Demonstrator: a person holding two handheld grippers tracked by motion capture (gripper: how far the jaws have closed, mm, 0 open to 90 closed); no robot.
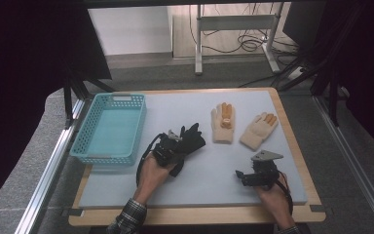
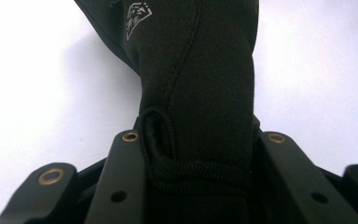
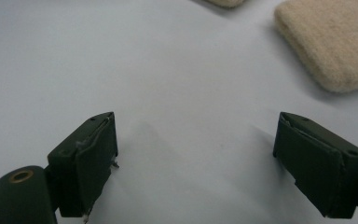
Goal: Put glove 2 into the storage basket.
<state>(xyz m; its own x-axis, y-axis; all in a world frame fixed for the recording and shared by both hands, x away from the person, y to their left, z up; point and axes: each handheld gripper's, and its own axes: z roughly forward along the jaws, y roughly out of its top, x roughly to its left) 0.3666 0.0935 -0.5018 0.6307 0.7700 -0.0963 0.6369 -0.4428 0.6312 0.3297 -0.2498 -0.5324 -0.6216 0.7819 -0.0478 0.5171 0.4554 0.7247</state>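
Note:
A black glove point(image 1: 192, 138) lies near the middle of the pale mat, and my left gripper point(image 1: 171, 146) is shut on its cuff. In the left gripper view the black glove point(image 2: 196, 84) runs up from between the two jaws, its hemmed cuff pinched between them. Two cream knitted gloves with orange fingertips lie at the back right: one point(image 1: 223, 123) straight, the other point(image 1: 258, 130) slanted. My right gripper point(image 1: 247, 176) rests low at the front right, open, nothing between its jaws. Ahead of the right gripper point(image 3: 196, 144) lies a cream glove cuff point(image 3: 331, 44).
A turquoise plastic basket point(image 1: 111, 128) stands at the left edge of the mat point(image 1: 209, 170), empty. The mat lies on a wooden board point(image 1: 199, 214). Black frame legs and cables stand beyond the table's far side.

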